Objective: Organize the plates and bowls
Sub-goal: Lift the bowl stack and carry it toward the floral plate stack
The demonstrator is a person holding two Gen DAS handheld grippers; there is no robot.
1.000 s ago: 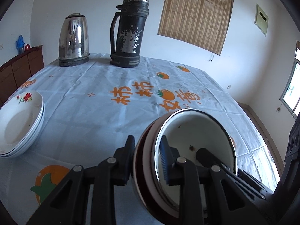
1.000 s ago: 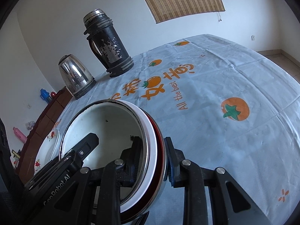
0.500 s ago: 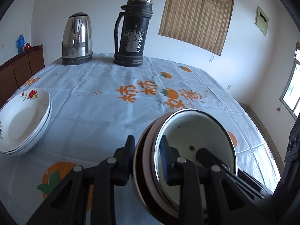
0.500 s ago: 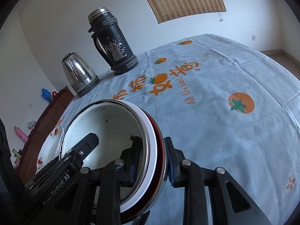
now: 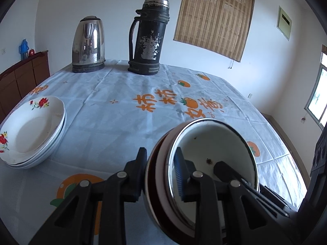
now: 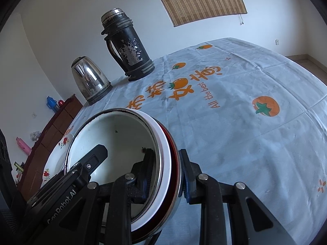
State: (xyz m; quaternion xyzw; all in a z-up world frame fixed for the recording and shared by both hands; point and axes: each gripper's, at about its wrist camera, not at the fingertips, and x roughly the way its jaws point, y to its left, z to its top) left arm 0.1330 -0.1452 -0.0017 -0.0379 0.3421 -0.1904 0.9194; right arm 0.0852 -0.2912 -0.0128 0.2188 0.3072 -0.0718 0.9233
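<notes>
Both grippers hold one nested stack of bowls [image 5: 212, 149], white inside with dark red and metal outer rims, above the table. My left gripper [image 5: 161, 171] is shut on its left rim. My right gripper [image 6: 166, 169] is shut on its right rim; the stack of bowls also shows in the right wrist view [image 6: 122, 136]. A stack of white plates with red flowers [image 5: 30, 130] sits on the table at the left, also visible in the right wrist view [image 6: 59, 155] behind the bowls.
A steel kettle [image 5: 89, 45] and a worn black thermos [image 5: 149, 36] stand at the table's far edge. The blue tablecloth [image 5: 126, 120] has orange prints. A wooden cabinet [image 5: 22, 75] stands left of the table. The floor [image 6: 306, 60] lies beyond the right edge.
Both grippers with the bowl stack have moved forward and left toward the plates. The plate stack, kettle and thermos now appear nearer and further right in the left wrist view.
</notes>
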